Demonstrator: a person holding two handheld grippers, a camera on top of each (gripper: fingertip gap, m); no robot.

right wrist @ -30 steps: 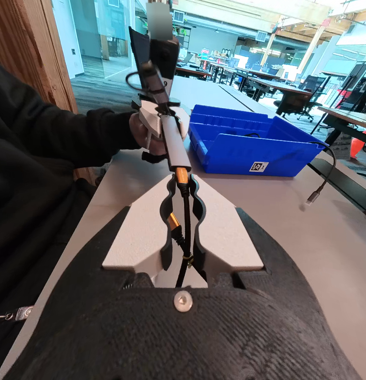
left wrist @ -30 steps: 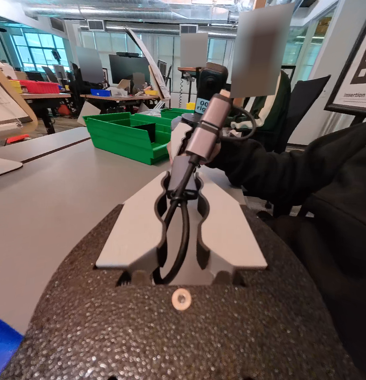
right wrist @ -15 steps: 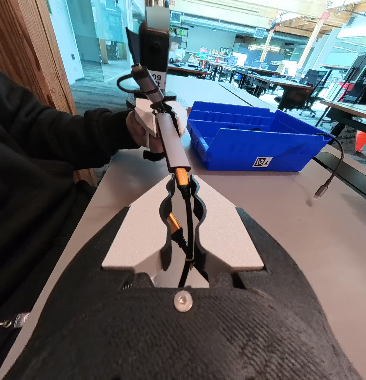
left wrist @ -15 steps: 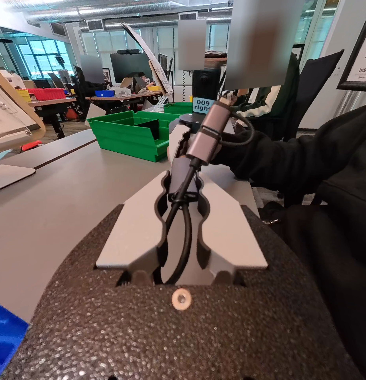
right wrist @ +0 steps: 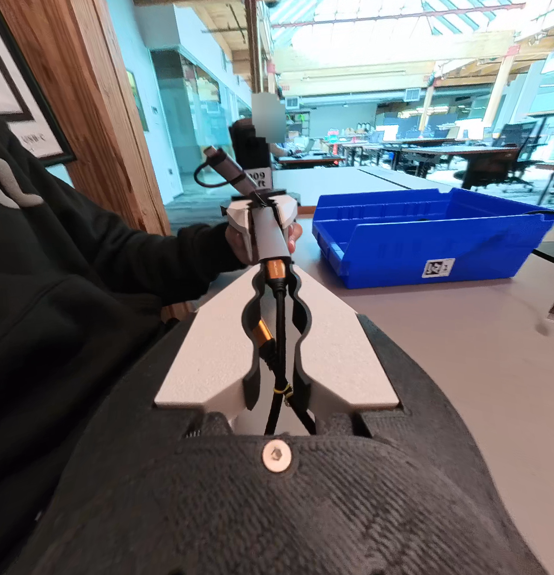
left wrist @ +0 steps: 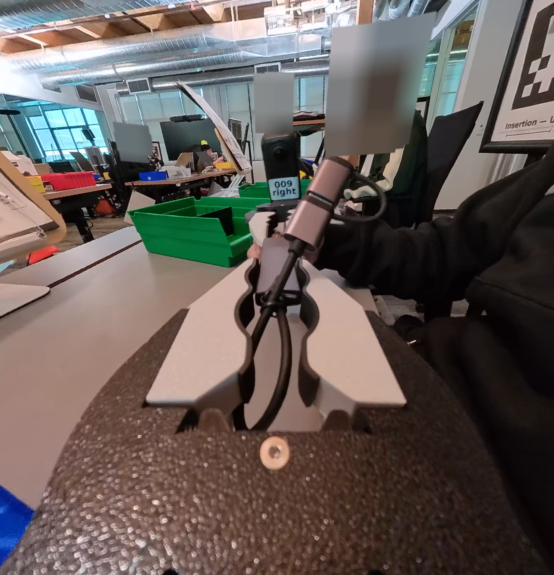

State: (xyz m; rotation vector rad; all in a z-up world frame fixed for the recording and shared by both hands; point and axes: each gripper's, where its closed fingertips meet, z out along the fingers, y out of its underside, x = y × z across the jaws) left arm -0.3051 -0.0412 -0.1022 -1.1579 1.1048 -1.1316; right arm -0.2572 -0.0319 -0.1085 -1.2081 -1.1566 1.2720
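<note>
Above the grey surface (left wrist: 92, 311), the left claw (left wrist: 277, 280) is closed tight on a grey adapter (left wrist: 275, 267). The right claw (right wrist: 277, 277) pinches an orange plug (right wrist: 276, 270) pushed into its end, so both claws face each other.

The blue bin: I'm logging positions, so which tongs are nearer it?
Left. The left tongs are beside the blue bin; the right tongs sit farther back.
</note>
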